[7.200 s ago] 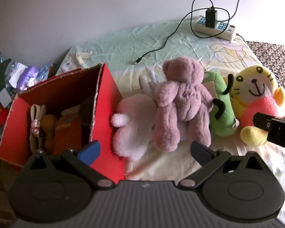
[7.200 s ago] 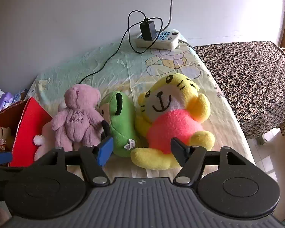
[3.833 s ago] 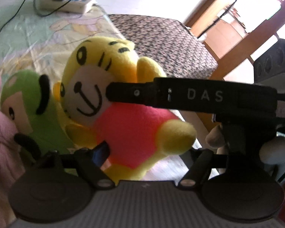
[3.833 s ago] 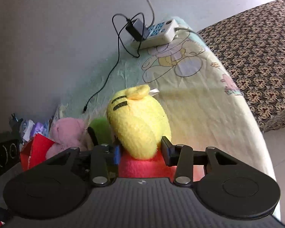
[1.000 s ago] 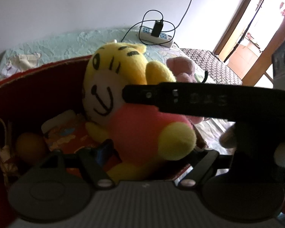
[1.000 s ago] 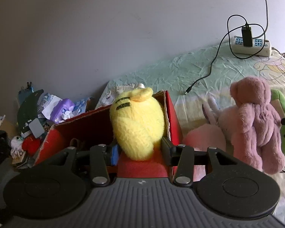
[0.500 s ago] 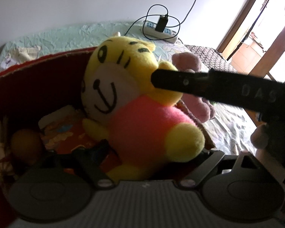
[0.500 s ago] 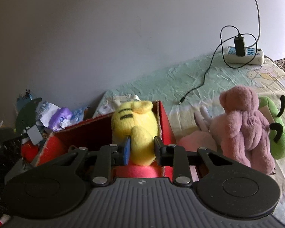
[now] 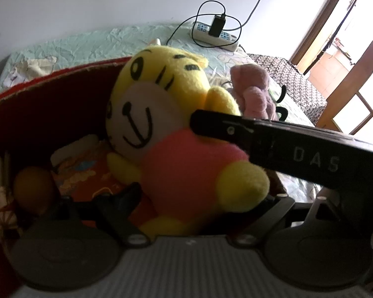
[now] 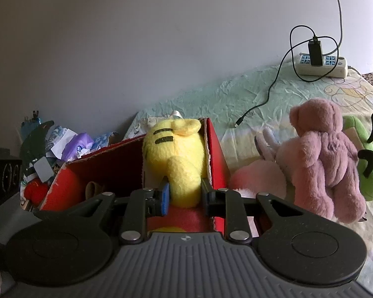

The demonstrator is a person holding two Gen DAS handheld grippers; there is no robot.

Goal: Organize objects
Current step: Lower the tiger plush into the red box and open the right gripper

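Note:
A yellow tiger plush (image 9: 161, 104) in a pink shirt sits upright at the right end of the red cardboard box (image 9: 62, 79). My left gripper (image 9: 202, 198) is open, its fingers wide on either side of the plush's lower body. In the right wrist view the plush (image 10: 174, 146) shows its striped back against the box's right wall (image 10: 216, 154). My right gripper (image 10: 185, 191) is closing, its pads pinching a yellow limb of the plush. One of its fingers (image 9: 223, 126) crosses the plush's shoulder in the left wrist view.
On the bedsheet right of the box lie a pale pink plush (image 10: 258, 181), a mauve bear (image 10: 323, 154) and a green plush (image 10: 368, 168). A power strip (image 10: 320, 67) with a cable lies by the wall. Clutter (image 10: 62, 144) is piled left of the box. An orange toy (image 9: 32, 188) lies inside.
The right jaws have narrowed from around the plush's head onto a yellow limb. The left jaws have spread wider. The plush sits a little more upright in the box.

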